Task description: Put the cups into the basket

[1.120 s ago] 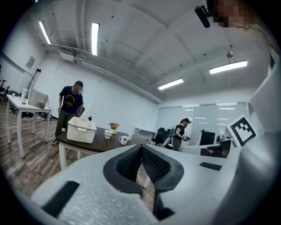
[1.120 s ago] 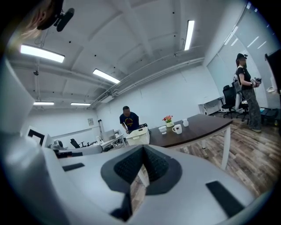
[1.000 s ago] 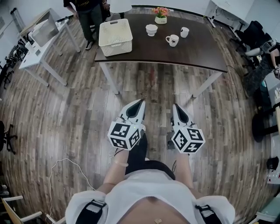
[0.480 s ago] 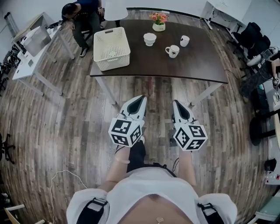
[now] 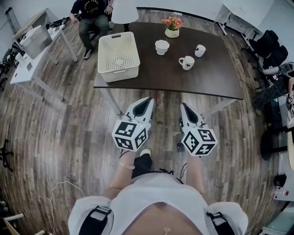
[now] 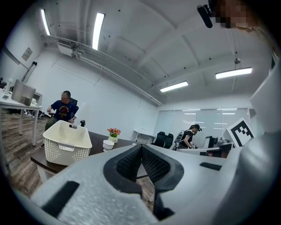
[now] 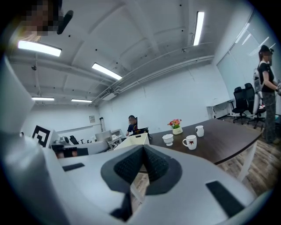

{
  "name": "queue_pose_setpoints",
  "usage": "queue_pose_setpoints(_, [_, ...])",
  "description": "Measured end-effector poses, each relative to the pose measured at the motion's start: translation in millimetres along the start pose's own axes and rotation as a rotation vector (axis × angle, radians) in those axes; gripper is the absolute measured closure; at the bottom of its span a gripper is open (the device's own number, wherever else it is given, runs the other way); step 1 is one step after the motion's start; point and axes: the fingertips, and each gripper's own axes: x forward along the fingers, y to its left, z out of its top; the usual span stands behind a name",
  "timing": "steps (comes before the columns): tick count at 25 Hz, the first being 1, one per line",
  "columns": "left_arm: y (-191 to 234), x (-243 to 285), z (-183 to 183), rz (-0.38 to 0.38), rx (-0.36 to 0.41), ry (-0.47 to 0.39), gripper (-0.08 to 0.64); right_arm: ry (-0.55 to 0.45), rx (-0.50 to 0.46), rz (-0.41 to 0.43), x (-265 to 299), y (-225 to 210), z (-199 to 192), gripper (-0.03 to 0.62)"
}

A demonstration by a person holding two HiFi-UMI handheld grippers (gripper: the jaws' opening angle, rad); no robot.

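I had both grippers closed and empty. The left gripper [image 5: 147,99] had its jaws pressed together at the tip with nothing between them, and the right gripper [image 5: 183,106] was shut the same way. I held them side by side, slightly apart, over the wooden floor [image 5: 69,128], both pointing toward the dark tabletop [image 5: 209,80], whose near edge lay just ahead of their tips.

By my reading the task had not started. No cup was gripped, none had been put away, and the white basket [image 5: 120,73] looked empty. It stood ahead and to the left of the left gripper, at the near left corner of the tabletop.

All the cups stood ahead of the right gripper, well apart from the basket. The mug [image 5: 187,62] with a red mark was the closest to that gripper. The footed cup [image 5: 161,46] sat further on, roughly on the line between the two grippers. The small cup [image 5: 200,50] stood beyond the mug and a little to its right.

Counting: two grippers, one basket and three cups, so three placements remained, I judged. There was also one flower pot [image 5: 172,28] at the far edge behind the cups, which I took to be no part of the job. One person [image 5: 92,13] sat beyond the basket, past the tabletop's far left corner
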Motion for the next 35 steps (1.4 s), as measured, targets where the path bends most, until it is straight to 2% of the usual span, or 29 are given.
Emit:
queue_pose_setpoints(10, [29,42,-4,-0.044,-0.010,0.026,0.548,0.016,0.058,-0.007,54,-18,-12,0.583])
queue_pose_setpoints(14, [32,47,-12,-0.044,-0.029,0.053,0.549,0.041,0.068,-0.038,54,-31,-19,0.583])
queue_pose_setpoints(20, [25,54,-19,-0.063,-0.020,0.070,0.548,0.027,0.084,-0.056,51,-46,-17,0.583])
queue_pose_setpoints(27, [32,72,-19,-0.047,-0.007,0.078,0.548,0.013,0.072,-0.045,65,-62,-12,0.583])
queue_pose_setpoints(35, [51,123,-19,-0.028,-0.007,0.097,0.548,0.018,0.081,0.003,117,-88,3,0.583])
